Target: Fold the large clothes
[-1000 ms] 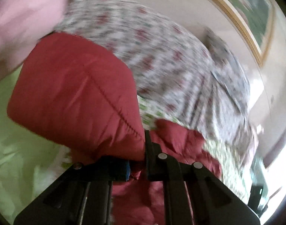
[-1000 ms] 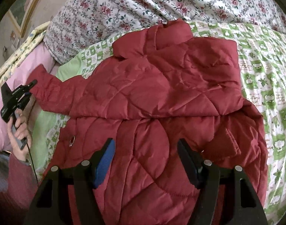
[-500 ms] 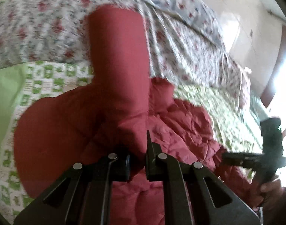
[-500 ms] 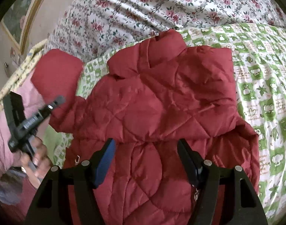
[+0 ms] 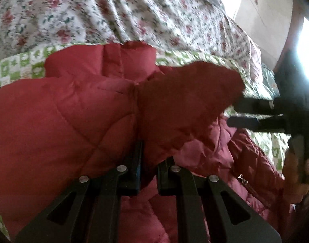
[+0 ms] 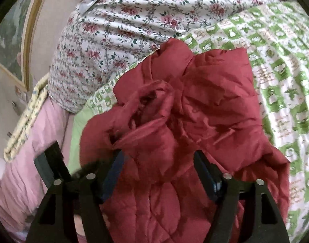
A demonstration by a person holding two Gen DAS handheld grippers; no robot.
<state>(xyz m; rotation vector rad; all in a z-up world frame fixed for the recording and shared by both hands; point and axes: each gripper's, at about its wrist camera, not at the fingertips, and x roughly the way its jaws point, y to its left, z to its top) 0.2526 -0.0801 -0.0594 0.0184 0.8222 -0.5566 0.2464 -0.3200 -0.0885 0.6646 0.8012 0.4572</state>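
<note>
Left wrist: left gripper (image 5: pixel 148 162) clamped on red jacket (image 6: pixel 194 121) sleeve, probably cuff; body lies right; right gripper (image 6: pixel 158 174) fingers apart.

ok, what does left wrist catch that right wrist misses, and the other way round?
Only left wrist: the left gripper shut on the sleeve, a zipper pull, the right gripper side-on with the hand holding it, and a bright window.

Only right wrist: the right gripper open above the jacket, the open sleeve cuff, a gold picture frame, a pink blanket.

Both: the red quilted jacket, floral bedding, green checked sheet.
</note>
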